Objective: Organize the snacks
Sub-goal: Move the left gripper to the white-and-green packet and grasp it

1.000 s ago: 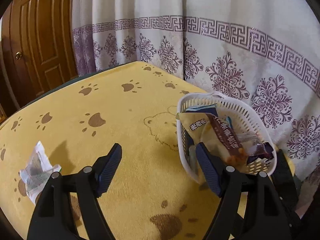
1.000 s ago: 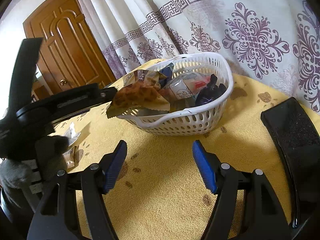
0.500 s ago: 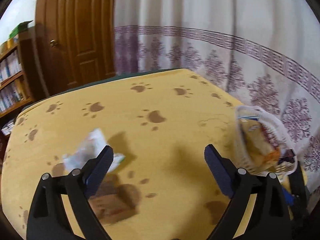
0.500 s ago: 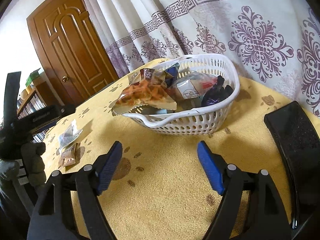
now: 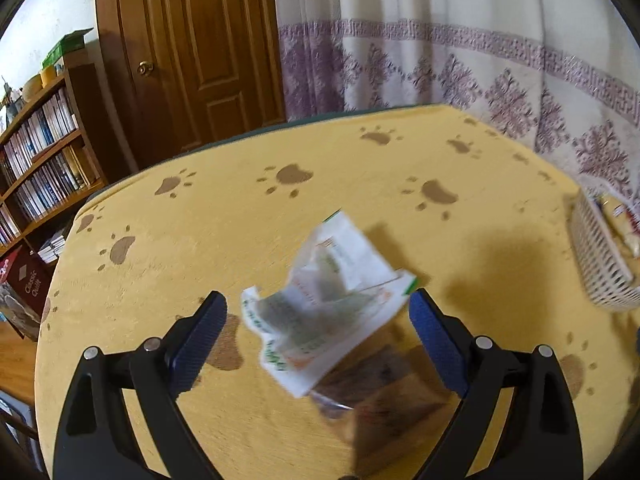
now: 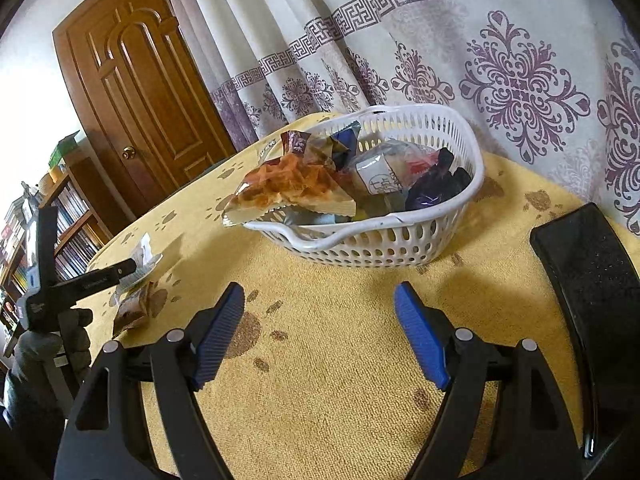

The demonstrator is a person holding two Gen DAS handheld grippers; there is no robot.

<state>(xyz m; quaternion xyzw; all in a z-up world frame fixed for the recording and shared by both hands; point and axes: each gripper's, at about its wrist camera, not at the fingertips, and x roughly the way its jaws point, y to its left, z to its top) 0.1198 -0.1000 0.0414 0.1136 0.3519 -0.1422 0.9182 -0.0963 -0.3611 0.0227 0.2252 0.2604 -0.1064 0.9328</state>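
A white and green snack packet [image 5: 324,300] lies crumpled on the yellow paw-print tablecloth [image 5: 248,224], partly over a brown snack packet [image 5: 392,396]. My left gripper [image 5: 318,336] is open just above them, its jaws on either side of the white packet. The white basket [image 6: 372,236] holds several snacks, with a waffle packet [image 6: 288,192] sticking out over its rim. My right gripper [image 6: 320,332] is open and empty in front of the basket. The right wrist view also shows the white packet [image 6: 146,254] and brown packet [image 6: 134,308] at the far left.
A black flat object [image 6: 592,300] lies right of the basket. The basket's side [image 5: 600,264] shows at the right edge of the left wrist view. A patterned curtain [image 6: 480,60] hangs behind the table. A wooden door [image 5: 200,52] and bookshelf [image 5: 40,160] stand beyond the left table edge.
My left gripper has swung left, away from the basket, and now sits over the white and brown packets. My right gripper has stayed about where it was, open.
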